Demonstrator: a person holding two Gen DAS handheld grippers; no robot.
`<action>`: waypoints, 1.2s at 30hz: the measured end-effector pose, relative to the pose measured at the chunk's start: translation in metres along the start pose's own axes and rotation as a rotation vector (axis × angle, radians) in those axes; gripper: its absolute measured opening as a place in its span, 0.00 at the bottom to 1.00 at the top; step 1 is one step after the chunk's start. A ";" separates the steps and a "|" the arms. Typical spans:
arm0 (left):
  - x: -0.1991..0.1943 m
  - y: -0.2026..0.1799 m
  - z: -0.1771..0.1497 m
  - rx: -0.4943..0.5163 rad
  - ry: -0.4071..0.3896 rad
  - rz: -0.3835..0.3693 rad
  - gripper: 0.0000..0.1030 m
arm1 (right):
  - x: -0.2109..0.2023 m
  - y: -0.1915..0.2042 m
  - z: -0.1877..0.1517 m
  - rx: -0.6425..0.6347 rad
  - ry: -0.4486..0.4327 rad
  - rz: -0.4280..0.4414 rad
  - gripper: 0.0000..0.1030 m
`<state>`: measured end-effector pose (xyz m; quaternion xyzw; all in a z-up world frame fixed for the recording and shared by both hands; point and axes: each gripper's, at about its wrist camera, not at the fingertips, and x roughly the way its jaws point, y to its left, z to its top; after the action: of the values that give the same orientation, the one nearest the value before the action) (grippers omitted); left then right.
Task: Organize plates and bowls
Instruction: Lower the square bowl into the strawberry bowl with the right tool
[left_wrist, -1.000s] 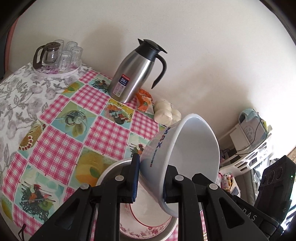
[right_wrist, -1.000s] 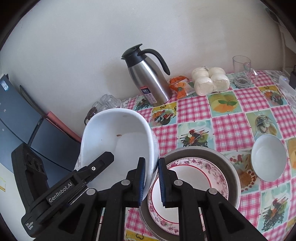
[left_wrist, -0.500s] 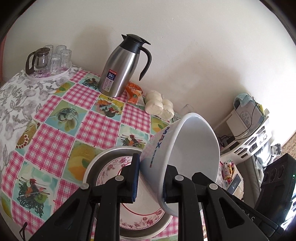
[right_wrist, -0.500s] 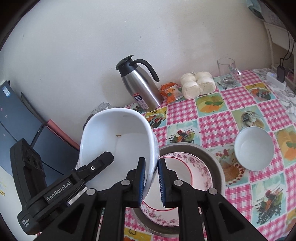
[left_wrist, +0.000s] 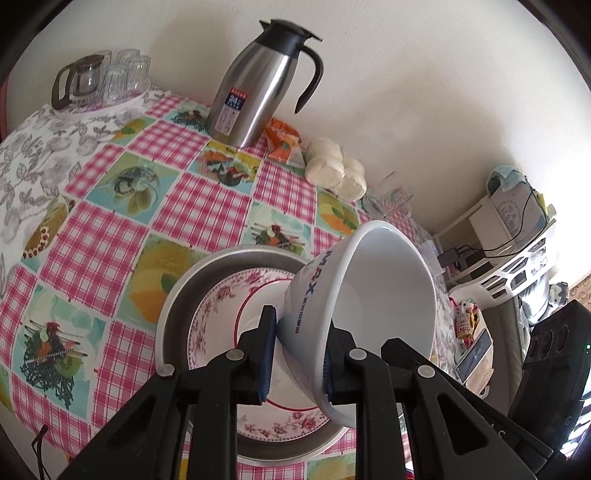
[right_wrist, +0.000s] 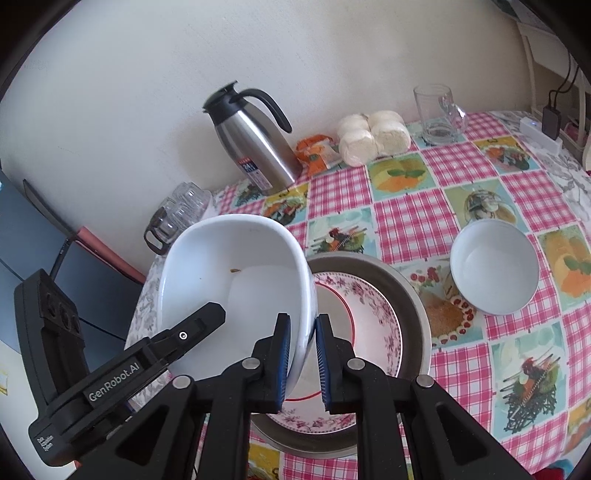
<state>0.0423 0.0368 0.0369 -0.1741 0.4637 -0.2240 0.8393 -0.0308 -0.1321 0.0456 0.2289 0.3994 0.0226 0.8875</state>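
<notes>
Both grippers hold one large white bowl (left_wrist: 384, 302) (right_wrist: 240, 291) by opposite rim walls, tilted, above a floral plate (left_wrist: 225, 314) (right_wrist: 369, 332) that lies inside a metal pan (left_wrist: 177, 295) (right_wrist: 410, 291). My left gripper (left_wrist: 297, 354) is shut on the bowl's wall beside its blue lettering. My right gripper (right_wrist: 301, 358) is shut on the opposite rim. A smaller white bowl (right_wrist: 495, 269) sits on the checked tablecloth to the right of the pan.
A steel thermos jug (left_wrist: 258, 81) (right_wrist: 255, 144), an orange packet (left_wrist: 282, 144), wrapped white buns (left_wrist: 336, 173) (right_wrist: 373, 136) and a glass mug (right_wrist: 439, 114) stand along the wall. A tray with a glass pot and glasses (left_wrist: 99, 81) is at the far left corner.
Both grippers have sunk with the bowl toward the pan; the table and plate now look nearer and the plate shows more fully under the bowl.
</notes>
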 end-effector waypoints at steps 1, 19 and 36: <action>0.002 0.001 -0.001 -0.004 0.011 0.005 0.20 | 0.003 -0.001 -0.001 0.003 0.011 -0.006 0.15; 0.024 0.003 -0.009 0.011 0.102 0.067 0.25 | 0.027 -0.013 -0.007 0.027 0.088 -0.049 0.16; 0.030 0.014 -0.010 -0.039 0.143 0.033 0.29 | 0.036 -0.021 -0.008 0.078 0.118 -0.025 0.18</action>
<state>0.0512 0.0310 0.0039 -0.1664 0.5297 -0.2127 0.8040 -0.0149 -0.1398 0.0068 0.2565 0.4542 0.0096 0.8531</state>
